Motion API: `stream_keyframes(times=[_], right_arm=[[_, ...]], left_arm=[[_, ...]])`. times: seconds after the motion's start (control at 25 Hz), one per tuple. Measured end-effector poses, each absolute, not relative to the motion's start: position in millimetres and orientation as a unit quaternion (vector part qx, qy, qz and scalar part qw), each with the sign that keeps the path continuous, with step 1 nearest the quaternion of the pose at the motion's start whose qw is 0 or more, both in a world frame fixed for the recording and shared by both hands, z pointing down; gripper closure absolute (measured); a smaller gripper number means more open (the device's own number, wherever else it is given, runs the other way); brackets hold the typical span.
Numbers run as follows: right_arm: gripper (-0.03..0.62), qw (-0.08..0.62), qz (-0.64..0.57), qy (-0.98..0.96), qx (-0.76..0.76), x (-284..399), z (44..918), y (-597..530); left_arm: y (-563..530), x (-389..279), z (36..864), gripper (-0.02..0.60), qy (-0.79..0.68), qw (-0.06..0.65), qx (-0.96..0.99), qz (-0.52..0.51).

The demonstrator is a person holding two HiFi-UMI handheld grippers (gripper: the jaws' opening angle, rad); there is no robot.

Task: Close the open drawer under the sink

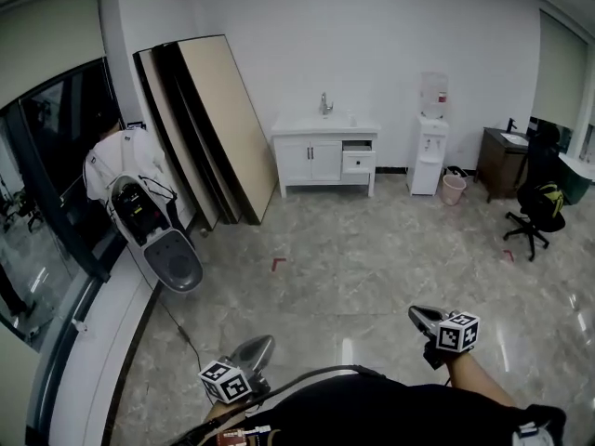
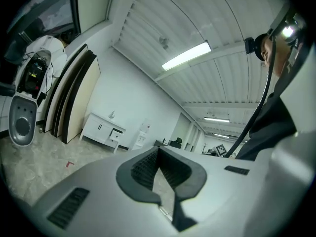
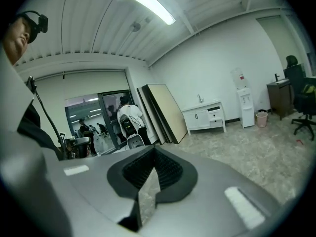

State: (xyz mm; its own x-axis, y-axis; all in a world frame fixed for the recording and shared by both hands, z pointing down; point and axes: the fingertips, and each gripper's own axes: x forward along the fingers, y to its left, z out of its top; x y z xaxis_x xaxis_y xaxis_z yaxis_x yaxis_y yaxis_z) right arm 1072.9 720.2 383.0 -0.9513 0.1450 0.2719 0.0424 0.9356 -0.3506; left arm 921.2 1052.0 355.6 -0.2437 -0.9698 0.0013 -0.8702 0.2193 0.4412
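A white sink cabinet stands against the far wall, across the room from me. Its top right drawer is pulled out a little. The cabinet and its drawer show small in the left gripper view. In the right gripper view the cabinet and drawer are also far off. My left gripper and right gripper are held low, close to my body, and point toward the cabinet. Both are shut with nothing between their jaws, as the left gripper and right gripper views show.
Large boards lean on the wall left of the cabinet. A water dispenser and pink bin stand to its right. A desk and office chair are at far right. A cloth-draped machine stands by the glass at left.
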Motion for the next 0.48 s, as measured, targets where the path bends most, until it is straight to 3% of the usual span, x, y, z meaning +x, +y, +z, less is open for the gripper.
stream_keyframes(times=[0.48], right_arm=[[0.592, 0.179, 0.19, -0.965, -0.028, 989, 415, 710]], left_arm=[[1030, 818, 381, 0.581, -0.75, 0.172, 0.611, -0.185]])
